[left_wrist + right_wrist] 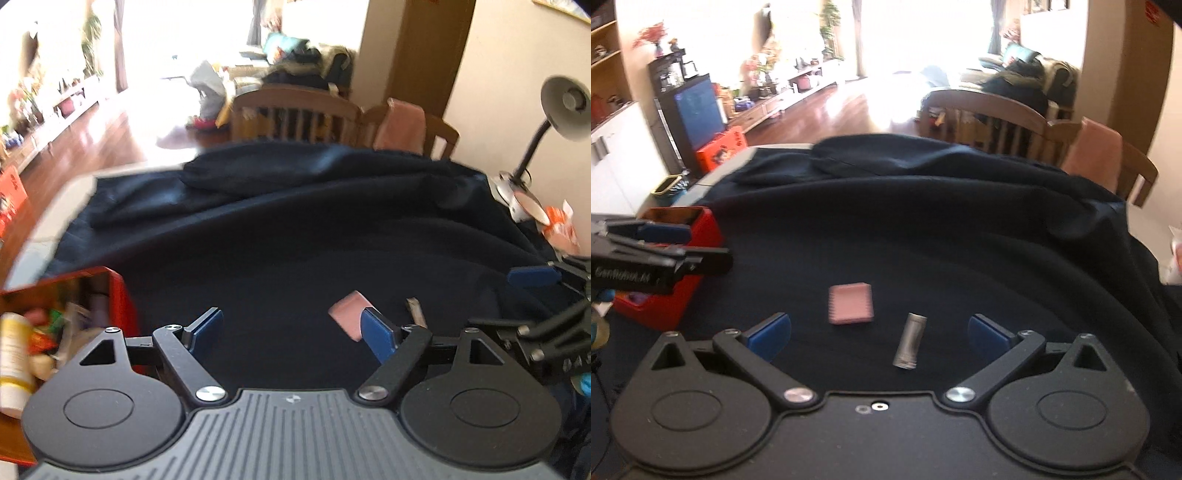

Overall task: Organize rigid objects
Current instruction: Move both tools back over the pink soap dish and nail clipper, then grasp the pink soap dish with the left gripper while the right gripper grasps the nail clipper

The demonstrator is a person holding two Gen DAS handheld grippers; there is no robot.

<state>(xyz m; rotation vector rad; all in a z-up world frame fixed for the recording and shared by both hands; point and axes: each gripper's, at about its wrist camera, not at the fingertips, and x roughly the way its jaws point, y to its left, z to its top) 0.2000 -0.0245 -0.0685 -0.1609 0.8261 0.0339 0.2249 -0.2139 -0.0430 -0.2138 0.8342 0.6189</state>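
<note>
- The right gripper (879,338) is standing wide and empty over the dark cloth (923,221), with the metal tube (909,341) lying between its fingers and the pink block (850,303) just beyond.
- Keep descending until both pads are flanking the tube (across its width, not its ends).
- The left gripper (291,330) is open and empty beside the red box (118,295), which is sitting at the cloth's left edge.
</note>
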